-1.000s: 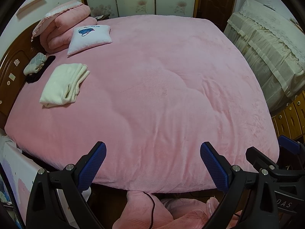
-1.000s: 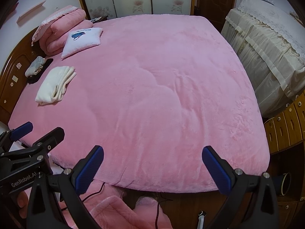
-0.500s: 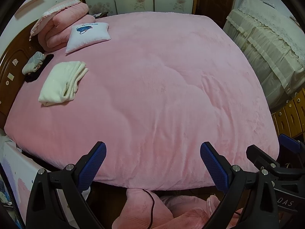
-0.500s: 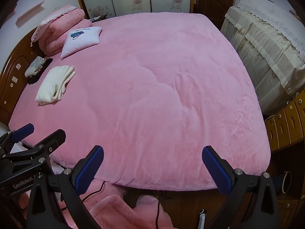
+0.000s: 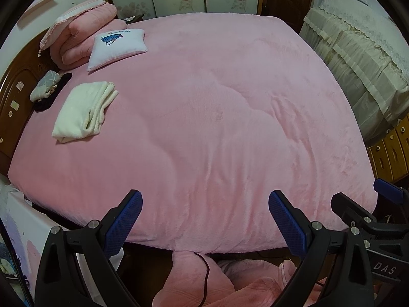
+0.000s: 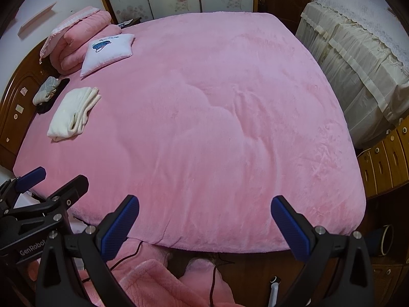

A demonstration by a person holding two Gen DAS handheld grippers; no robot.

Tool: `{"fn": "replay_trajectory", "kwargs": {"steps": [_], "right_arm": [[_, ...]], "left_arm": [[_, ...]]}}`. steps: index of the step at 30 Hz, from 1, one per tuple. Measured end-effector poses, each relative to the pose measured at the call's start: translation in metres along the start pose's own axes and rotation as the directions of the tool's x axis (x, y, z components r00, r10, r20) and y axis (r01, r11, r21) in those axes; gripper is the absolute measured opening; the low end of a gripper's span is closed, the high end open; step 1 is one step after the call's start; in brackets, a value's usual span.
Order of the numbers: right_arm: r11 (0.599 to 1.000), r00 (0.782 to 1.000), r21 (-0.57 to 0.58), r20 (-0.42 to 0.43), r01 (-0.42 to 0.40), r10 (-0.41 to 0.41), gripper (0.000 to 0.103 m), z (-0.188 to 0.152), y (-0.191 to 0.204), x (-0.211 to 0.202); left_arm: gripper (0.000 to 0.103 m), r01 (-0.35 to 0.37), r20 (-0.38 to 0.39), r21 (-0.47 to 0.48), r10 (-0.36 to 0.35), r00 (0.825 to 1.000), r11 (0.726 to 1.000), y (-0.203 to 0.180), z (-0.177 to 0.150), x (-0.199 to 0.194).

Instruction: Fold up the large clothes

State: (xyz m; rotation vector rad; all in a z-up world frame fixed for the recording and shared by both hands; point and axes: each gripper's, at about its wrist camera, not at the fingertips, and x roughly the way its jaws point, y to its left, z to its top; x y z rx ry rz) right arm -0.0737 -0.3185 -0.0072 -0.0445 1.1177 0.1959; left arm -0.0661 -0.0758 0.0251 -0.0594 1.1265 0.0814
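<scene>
The bed (image 5: pixel 217 128) fills both views, covered edge to edge by a pink fleece blanket (image 6: pixel 217 133) that lies flat with shallow creases only; no garment is spread on its open middle.

Pink plush clothing (image 5: pixel 194 281) lies in a heap on the floor below the near edge of the bed, with a dark cable across it; judged from the task, this is the large garment awaiting folding, though its type cannot be told.

A folded pink quilt (image 5: pixel 81 43) sits at the headboard corner; a white cushion (image 5: pixel 117 47) leans just beside it.

A cream folded garment (image 5: pixel 81 112) lies near the headboard side of the bed, layers stacked and edges roughly aligned; this item reads as finished.

A small grey bundle (image 5: pixel 44 88) rests on a dark item against the headboard; too small to identify.

The left gripper (image 5: pixel 204 220) hovers over the near bed edge, fingers (image 5: pixel 122 223) spread wide and empty; the right gripper (image 6: pixel 204 225) stands beside it, likewise released and holding nothing.

Status, as a judgement: one piece done; the floor heap untouched; remaining work is pickup, spreading on the blanket, then folding.
</scene>
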Motion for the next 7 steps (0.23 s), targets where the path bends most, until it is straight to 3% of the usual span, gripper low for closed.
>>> {"fn": "replay_trajectory", "kwargs": {"steps": [7], "right_arm": [[1.0,1.0,0.013,-0.004,-0.004,0.004,0.103,0.0034,-0.0063,0.0022]], "left_arm": [[0.098,-0.012,-0.004,0.018,0.012,1.0,1.0,-0.0062,0.003,0.0007]]}}
